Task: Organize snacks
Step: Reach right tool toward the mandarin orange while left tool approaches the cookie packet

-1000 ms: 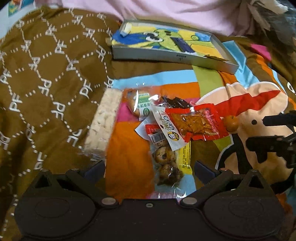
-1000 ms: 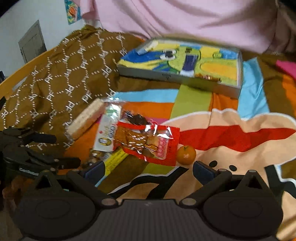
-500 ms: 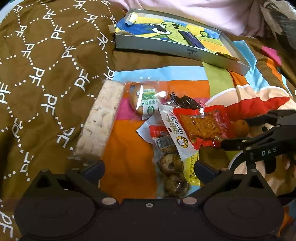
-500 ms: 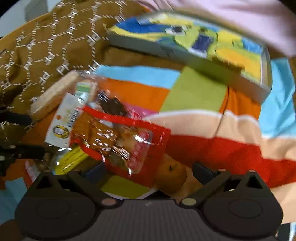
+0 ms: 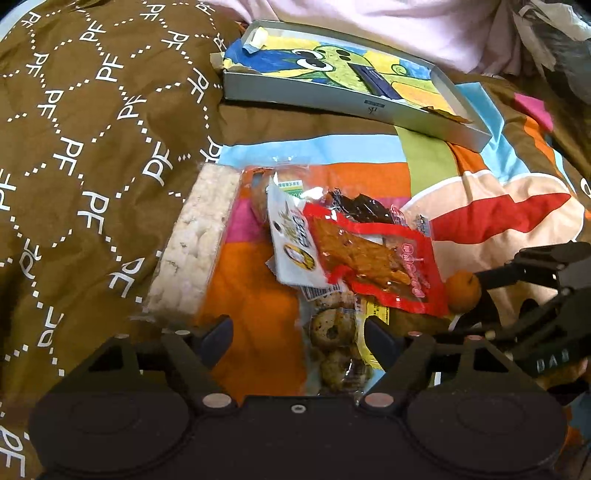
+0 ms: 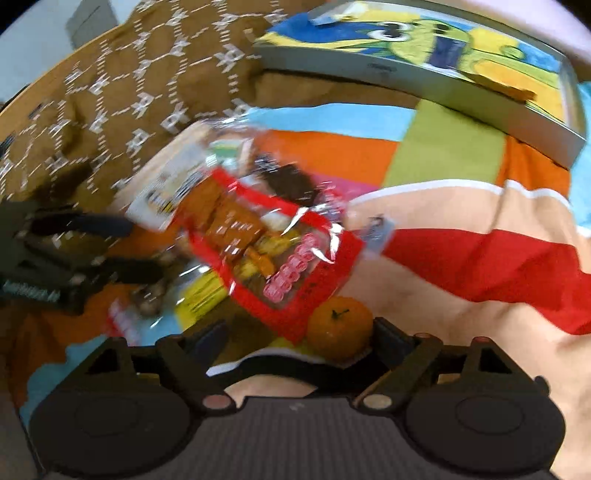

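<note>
A pile of snack packets lies on a colourful blanket: a red packet, a white packet, a rice cracker bar and a clear bag of cookies. A small orange sits at the red packet's right edge. My right gripper is open, with the orange just inside its right finger. My left gripper is open and low over the cookie bag. The right gripper also shows in the left wrist view.
A shallow grey box with a cartoon picture inside lies at the back. A brown patterned quilt covers the left side. Pink bedding lies behind the box.
Both grippers have moved forward and down toward the snack pile. The right gripper has closed in on the orange, which now sits between its fingers. The right view is blurred by motion.
</note>
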